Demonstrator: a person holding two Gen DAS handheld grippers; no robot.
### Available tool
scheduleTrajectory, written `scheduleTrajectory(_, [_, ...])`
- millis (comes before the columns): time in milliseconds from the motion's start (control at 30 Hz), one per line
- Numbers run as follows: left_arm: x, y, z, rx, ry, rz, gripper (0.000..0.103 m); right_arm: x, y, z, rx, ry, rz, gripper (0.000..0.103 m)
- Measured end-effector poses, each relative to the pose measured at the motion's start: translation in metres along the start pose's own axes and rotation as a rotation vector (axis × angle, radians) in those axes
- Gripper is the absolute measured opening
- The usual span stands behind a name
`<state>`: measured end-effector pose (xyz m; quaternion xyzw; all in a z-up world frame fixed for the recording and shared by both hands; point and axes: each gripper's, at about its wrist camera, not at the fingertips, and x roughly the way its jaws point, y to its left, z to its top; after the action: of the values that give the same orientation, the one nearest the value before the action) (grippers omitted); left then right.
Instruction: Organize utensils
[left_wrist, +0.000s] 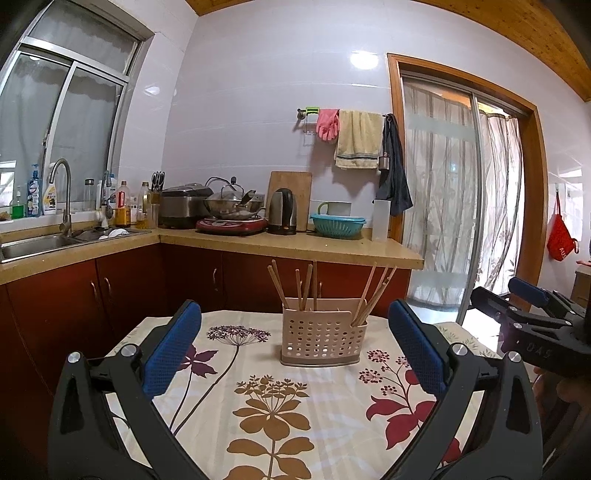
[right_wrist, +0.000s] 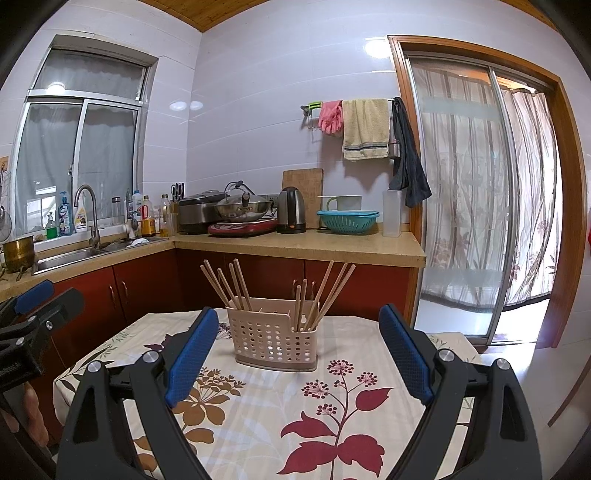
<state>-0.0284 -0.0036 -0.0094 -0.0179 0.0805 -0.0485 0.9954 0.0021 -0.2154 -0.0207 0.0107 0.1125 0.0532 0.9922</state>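
Observation:
A beige perforated utensil holder (left_wrist: 320, 339) (right_wrist: 274, 340) stands upright on the flowered tablecloth (left_wrist: 280, 406) (right_wrist: 332, 413). Several wooden chopsticks (left_wrist: 306, 286) (right_wrist: 236, 286) lean in its compartments, some to the left and some to the right. My left gripper (left_wrist: 295, 314) is open with nothing between its blue pads; the holder sits just beyond them. My right gripper (right_wrist: 297, 317) is also open and empty, the holder a little past its pads. Each gripper shows at the edge of the other's view: the right gripper (left_wrist: 532, 295) and the left gripper (right_wrist: 35, 295).
Behind the table runs a counter (right_wrist: 295, 245) over red cabinets, with a sink (left_wrist: 33, 243), rice cooker, wok, kettle (right_wrist: 291, 210) and teal colander (left_wrist: 338, 224). A sliding glass door (right_wrist: 480, 192) with curtains is on the right. A hand (right_wrist: 26, 413) shows at the lower left.

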Motion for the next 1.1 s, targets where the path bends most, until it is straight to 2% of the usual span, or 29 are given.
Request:
scheduleTrajectory(400, [0.002, -0.001, 0.000, 0.002, -0.003, 0.001, 0.099, -0.001, 0.001, 0.000, 0.001, 0.002, 0.000, 0.086])
scheduleTrajectory(567, [0.004, 0.002, 0.002, 0.004, -0.021, 0.039, 0.099, -0.001, 0.002, -0.001, 0.001, 0.005, 0.001, 0.086])
scheduleTrajectory(767, [0.012, 0.006, -0.001, 0.013, -0.005, 0.080, 0.099, -0.002, 0.005, -0.004, 0.005, 0.017, 0.003, 0.086])
scheduleTrajectory(1100, [0.016, 0.006, -0.001, 0.008, -0.006, 0.030, 0.099, 0.001, 0.003, -0.010, 0.009, 0.028, 0.003, 0.086])
